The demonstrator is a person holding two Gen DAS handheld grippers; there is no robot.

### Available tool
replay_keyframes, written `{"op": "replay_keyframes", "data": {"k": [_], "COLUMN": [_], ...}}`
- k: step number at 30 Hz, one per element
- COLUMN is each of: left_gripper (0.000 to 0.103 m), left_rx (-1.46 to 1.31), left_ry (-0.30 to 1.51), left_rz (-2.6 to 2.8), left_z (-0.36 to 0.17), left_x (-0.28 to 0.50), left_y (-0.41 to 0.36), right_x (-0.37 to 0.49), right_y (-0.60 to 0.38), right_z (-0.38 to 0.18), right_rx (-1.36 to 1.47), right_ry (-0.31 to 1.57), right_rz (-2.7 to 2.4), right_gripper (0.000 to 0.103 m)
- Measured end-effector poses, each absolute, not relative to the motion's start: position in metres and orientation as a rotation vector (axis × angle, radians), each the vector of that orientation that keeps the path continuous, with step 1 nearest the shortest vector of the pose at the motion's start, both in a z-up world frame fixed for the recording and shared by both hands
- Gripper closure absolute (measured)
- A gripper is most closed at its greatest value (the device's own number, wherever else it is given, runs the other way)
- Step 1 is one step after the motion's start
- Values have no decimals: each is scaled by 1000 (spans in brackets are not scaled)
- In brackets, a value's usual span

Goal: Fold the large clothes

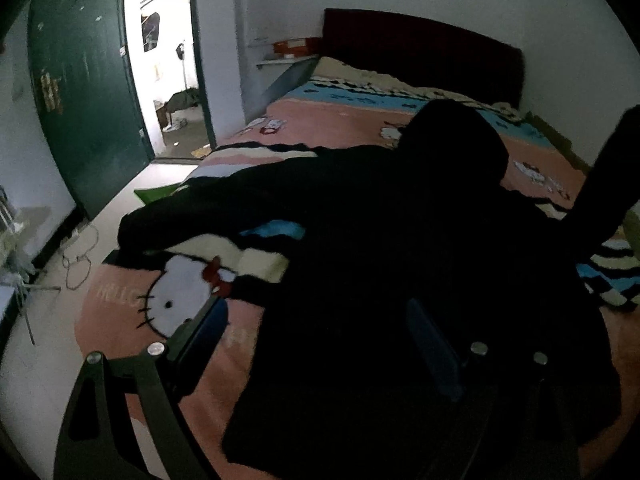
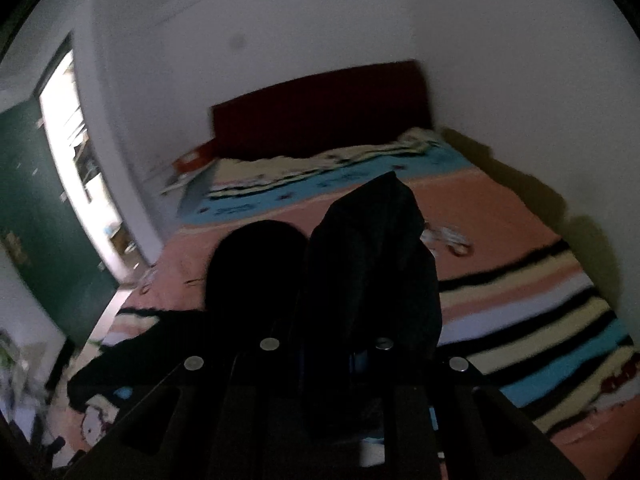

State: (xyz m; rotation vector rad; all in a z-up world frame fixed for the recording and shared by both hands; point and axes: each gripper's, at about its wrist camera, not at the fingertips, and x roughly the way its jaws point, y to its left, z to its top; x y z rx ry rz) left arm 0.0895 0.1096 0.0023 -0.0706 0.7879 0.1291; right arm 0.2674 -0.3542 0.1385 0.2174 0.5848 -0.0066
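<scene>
A large black hooded garment [image 1: 380, 216] is lying spread across the near half of the bed [image 1: 340, 120], on a pink blanket [image 1: 120, 312] printed with a white cartoon cat and banded in cream, black and blue. One sleeve [image 1: 208, 204] is stretching out to the left toward the bed's edge, and the rounded hood [image 1: 456, 140] is lying toward the far end, nearer the dark red headboard [image 1: 420, 48]. The cloth is so dark that its folds are hardly showing.

The left tool [image 1: 316, 320] is hovering over the near hem with its fingers standing wide apart and nothing between them; one finger is over the blanket, the other over the black cloth.

The right tool [image 2: 326, 340] is holding up a bunched length of the garment [image 2: 372, 264], which is rising in front of its camera; the fingers appear closed on it, though the dark cloth is hiding the tips. A green door [image 1: 84, 80] is standing open at the far left.
</scene>
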Motion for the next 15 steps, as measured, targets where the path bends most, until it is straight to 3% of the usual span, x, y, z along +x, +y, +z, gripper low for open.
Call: {"op": "replay_keyframes", "data": {"k": [7,15], "left_gripper": [12,12], "left_rx": [-142,-223], "left_ry": [787,802], "left_rz": [168,253], "left_z": [-10,-33], "left_x": [72,60], "left_y": [165,230], "right_x": [292,324], "right_y": [-227,-120], "right_z": [133,72], "right_rx": [100,11], "right_ry": [635,756], "right_rz": [128,215], "right_gripper": [89,89]}}
